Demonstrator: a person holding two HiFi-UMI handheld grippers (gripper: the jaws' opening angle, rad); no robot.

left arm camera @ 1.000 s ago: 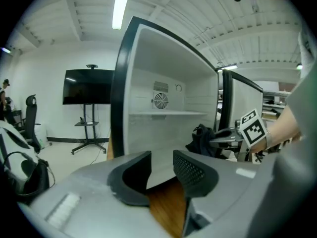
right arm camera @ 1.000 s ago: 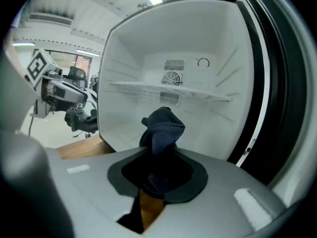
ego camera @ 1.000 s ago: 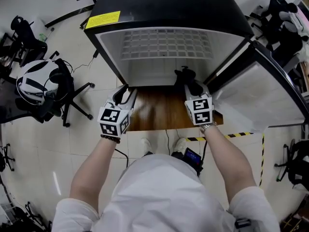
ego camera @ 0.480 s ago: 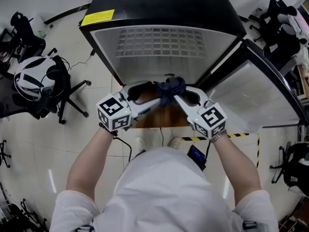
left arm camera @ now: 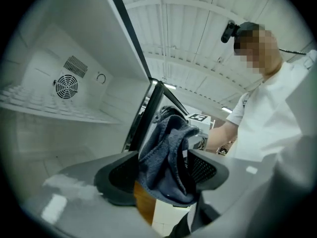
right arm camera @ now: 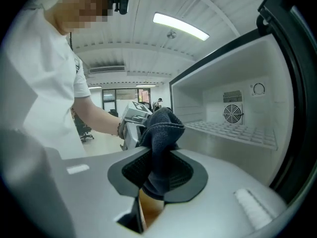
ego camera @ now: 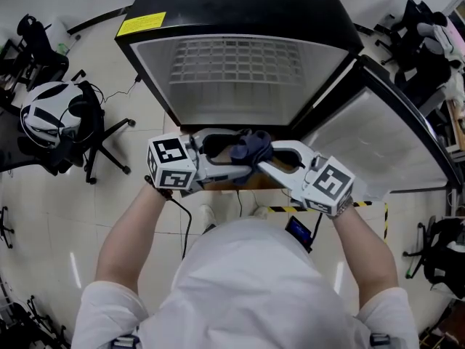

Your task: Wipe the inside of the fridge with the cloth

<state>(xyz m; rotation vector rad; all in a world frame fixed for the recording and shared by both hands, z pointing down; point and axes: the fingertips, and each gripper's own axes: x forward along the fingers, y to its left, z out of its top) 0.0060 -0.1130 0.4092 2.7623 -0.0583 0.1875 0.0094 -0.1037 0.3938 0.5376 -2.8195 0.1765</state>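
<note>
The right gripper [right arm camera: 157, 168] pinches the dark cloth [ego camera: 251, 147] tight, just in front of the open fridge [ego camera: 232, 100]; the left gripper [left arm camera: 162, 168] faces it, its jaws just opened wide around the cloth's free end, not clamping; the fridge's inside lies just beyond both

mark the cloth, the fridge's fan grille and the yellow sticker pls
dark blue terry cloth [ego camera: 251, 148], head view, middle of the bunched fabric.
round white fan grille [right arm camera: 232, 114], right gripper view, its hub.
yellow rectangular sticker [ego camera: 143, 26], head view, its centre.
</note>
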